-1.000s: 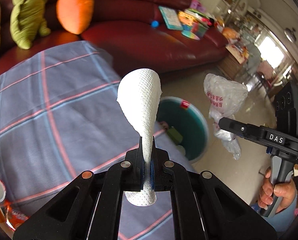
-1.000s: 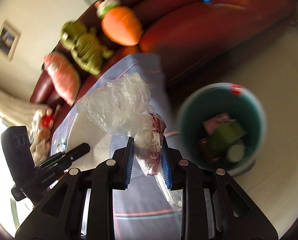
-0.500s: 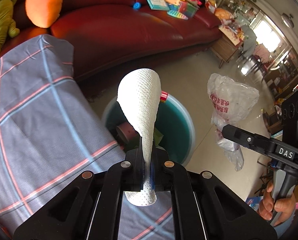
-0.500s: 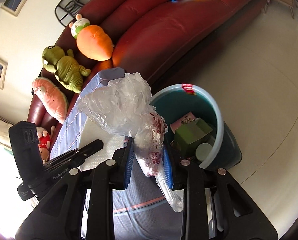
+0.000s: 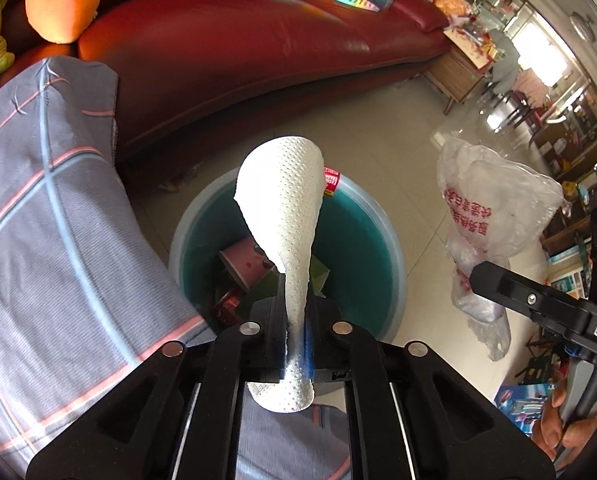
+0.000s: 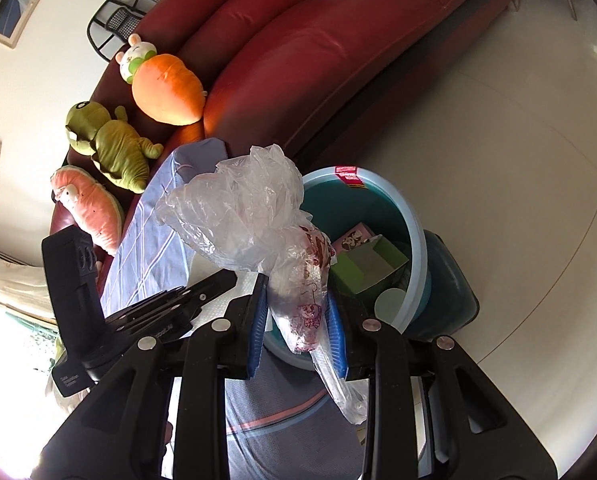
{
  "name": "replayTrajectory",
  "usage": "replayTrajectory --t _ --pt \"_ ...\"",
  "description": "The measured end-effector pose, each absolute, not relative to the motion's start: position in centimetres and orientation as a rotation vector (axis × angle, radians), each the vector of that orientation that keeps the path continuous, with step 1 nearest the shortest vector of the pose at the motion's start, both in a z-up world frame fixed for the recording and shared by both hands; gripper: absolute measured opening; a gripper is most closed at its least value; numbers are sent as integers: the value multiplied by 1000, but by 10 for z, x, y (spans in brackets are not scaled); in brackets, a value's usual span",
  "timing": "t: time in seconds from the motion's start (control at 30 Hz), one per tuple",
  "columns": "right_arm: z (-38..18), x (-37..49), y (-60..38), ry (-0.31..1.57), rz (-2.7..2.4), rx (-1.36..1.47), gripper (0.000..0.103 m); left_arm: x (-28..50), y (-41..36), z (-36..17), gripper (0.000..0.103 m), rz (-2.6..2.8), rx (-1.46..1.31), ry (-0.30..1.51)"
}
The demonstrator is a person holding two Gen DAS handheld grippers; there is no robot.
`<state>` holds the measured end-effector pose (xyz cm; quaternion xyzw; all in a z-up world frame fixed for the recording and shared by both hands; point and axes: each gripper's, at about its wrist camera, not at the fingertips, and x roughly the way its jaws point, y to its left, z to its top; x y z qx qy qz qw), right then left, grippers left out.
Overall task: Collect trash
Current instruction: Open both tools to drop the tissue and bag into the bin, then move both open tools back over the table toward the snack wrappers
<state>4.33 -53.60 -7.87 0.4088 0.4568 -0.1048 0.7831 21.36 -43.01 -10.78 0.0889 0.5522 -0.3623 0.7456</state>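
The left gripper [image 5: 296, 320] has a white paper towel [image 5: 286, 216] between its fingers, its jaws opening, the towel standing up over the teal bin [image 5: 382, 240]; the right gripper [image 6: 296, 312] is clamped on a crumpled clear plastic bag [image 6: 250, 216] — held beside the bin's rim; inside lie a pink cup [image 5: 244, 260] and a green box [image 6: 364, 266]; a checked cloth covers the surface [image 5: 58, 232]; beyond — a red sofa [image 5: 226, 36].
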Motion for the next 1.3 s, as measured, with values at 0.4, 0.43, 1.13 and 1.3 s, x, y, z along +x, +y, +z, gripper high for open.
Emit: replayTrajectory --t 0.4,0.43,1.13,1.3 --pt "-81 52 -530 1004 -246 875 28 210 -405 -96 91 -769 145 1163" --pt "-81 54 -529 1007 -244 874 28 209 -400 -94 92 -769 138 1159" --pt "-78 91 -489 1053 -224 824 78 199 -317 -69 98 -707 74 1119" --pt "-71 85 -481 1081 -263 787 81 194 -302 -63 98 -706 51 1115"
